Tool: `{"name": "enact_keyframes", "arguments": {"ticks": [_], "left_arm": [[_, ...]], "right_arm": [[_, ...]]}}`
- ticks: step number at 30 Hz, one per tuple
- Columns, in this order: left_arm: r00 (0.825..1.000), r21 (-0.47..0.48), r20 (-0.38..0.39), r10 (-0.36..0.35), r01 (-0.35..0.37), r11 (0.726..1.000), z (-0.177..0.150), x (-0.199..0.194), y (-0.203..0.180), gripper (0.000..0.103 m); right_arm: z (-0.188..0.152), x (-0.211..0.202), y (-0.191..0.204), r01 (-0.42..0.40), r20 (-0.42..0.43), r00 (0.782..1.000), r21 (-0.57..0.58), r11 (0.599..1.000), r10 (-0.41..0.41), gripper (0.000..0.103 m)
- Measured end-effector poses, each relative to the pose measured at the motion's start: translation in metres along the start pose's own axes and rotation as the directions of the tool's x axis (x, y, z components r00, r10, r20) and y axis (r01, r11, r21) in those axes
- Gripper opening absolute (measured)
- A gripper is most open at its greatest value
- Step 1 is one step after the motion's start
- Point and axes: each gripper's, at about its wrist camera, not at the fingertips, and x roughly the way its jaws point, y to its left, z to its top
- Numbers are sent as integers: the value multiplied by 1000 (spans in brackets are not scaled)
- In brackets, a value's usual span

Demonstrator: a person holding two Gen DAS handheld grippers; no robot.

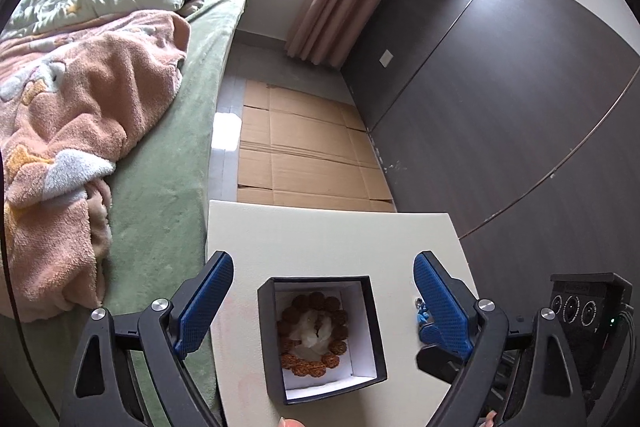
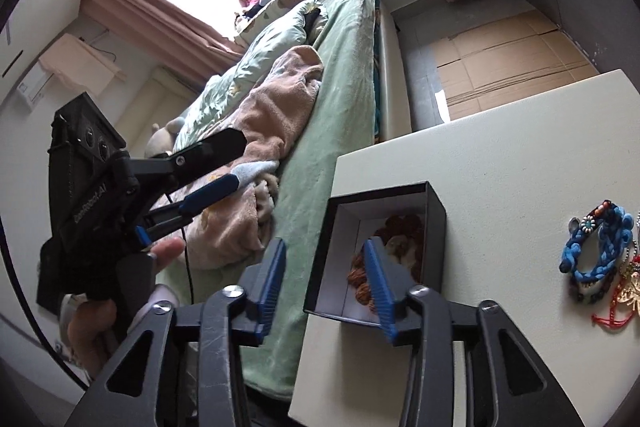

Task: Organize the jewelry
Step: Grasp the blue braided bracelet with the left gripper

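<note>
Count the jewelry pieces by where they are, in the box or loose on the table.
In the box: 1, a brown bead bracelet
Loose on the table: at least 3, a blue braided bracelet, a gold piece, a red cord
Total: at least 4

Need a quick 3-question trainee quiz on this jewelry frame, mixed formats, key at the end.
1. True or false: the black box on the white table has its lid on.
2. What already lies inside the box? A) blue braided bracelet B) brown bead bracelet C) nothing
3. Fill in: the blue braided bracelet lies on the ____, outside the box.

Key:
1. False. The box is open on top.
2. B. The brown bead bracelet lies coiled inside.
3. Table. Both the left gripper and right gripper are open and hold nothing.
</note>
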Motion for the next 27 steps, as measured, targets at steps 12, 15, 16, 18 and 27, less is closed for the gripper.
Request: {"name": "enact_keyframes", "arguments": {"ticks": [12,15,16,18,27], "left_arm": [[998,141,-39,-41,46,989,-17,23,-61,92],[997,175,-68,-48,59,983,-23,34,-78,92],[996,186,-78,-50,64,981,-25,38,-84,92],[994,207,-94,-51,70,976,-31,46,-95,92],[982,319,-187,2,59,946,-63,90,-140,74]], "right_arm": [[12,-94,-69,248,139,950,204,947,-279,54],[12,-109,-87,278,142,936,262,924,-322,54],[11,-114,-92,288,148,929,283,915,-339,54],[10,-122,-103,288,155,923,325,901,-352,54],[-6,-128,-160,239,89,939,524,818,-331,76]]}}
